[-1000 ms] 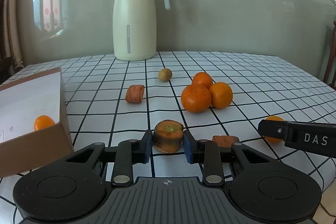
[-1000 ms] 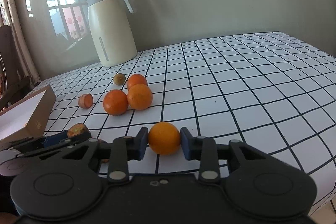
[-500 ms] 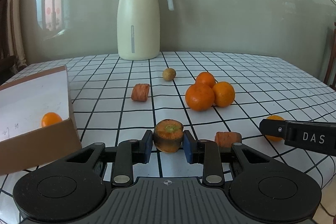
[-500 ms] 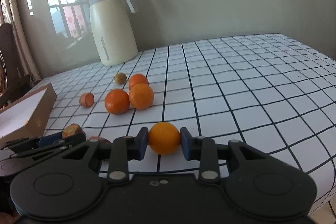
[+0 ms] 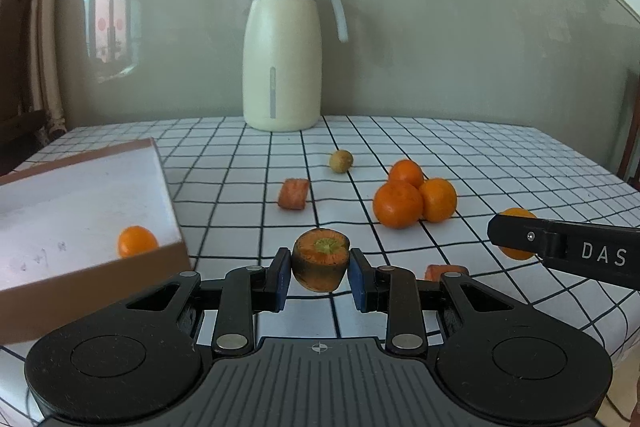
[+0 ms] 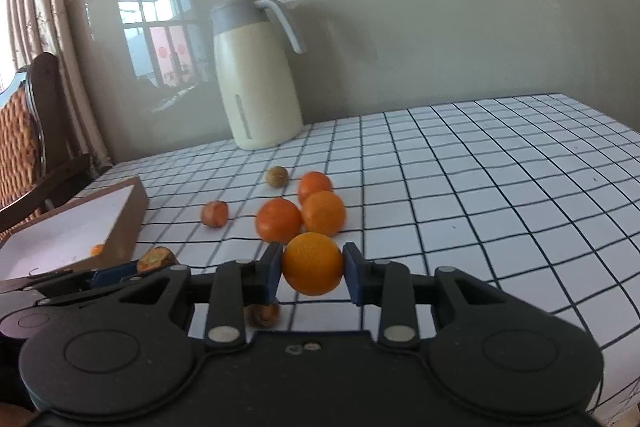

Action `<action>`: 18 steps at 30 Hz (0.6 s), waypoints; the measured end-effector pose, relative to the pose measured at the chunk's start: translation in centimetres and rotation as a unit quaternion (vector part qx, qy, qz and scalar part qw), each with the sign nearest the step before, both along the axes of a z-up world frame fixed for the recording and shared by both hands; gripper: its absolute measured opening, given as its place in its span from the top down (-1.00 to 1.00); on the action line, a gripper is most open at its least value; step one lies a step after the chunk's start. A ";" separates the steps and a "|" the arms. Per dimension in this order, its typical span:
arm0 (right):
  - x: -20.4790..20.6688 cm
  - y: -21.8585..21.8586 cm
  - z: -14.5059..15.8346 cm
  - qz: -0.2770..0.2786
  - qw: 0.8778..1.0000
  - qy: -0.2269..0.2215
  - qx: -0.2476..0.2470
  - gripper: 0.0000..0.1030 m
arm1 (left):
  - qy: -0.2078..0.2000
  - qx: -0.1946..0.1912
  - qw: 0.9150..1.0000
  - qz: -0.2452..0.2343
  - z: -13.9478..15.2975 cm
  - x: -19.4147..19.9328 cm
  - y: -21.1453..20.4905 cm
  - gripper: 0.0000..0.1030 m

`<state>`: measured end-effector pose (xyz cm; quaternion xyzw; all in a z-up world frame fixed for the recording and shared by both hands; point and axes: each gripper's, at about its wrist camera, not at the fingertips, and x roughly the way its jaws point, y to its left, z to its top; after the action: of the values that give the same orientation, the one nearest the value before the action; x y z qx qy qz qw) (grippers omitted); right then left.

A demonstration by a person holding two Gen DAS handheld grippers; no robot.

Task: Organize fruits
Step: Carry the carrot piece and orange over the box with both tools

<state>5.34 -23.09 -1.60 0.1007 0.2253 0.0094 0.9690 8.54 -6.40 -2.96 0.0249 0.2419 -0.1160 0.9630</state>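
Carrying is the step in hand: left gripper clamps the carrot stub, right gripper clamps an orange; next, release both over the box lying ahead-left.

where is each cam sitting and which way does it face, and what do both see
Left wrist: on the left gripper, facing the jug across the table; its fingers clamp a carrot stub; the right gripper's finger enters at right.
Right wrist: on the right gripper, angled left; its fingers clamp an orange.
Shared: jug, box, three-orange pile.
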 end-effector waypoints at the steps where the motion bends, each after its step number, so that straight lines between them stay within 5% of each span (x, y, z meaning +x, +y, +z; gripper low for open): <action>1: 0.0 0.2 0.1 0.003 1.000 -0.002 -0.001 0.53 | -0.002 0.000 1.000 0.002 0.1 -0.1 0.2 0.40; 18: 0.2 5.1 0.7 0.072 0.997 -0.014 -0.013 0.53 | -0.014 -0.004 0.999 0.033 1.5 -1.4 4.7 0.40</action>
<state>5.52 -17.95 -0.90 0.0711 0.2185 0.0779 0.9701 7.10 -1.71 -1.50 0.0145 0.2286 -0.0846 0.9697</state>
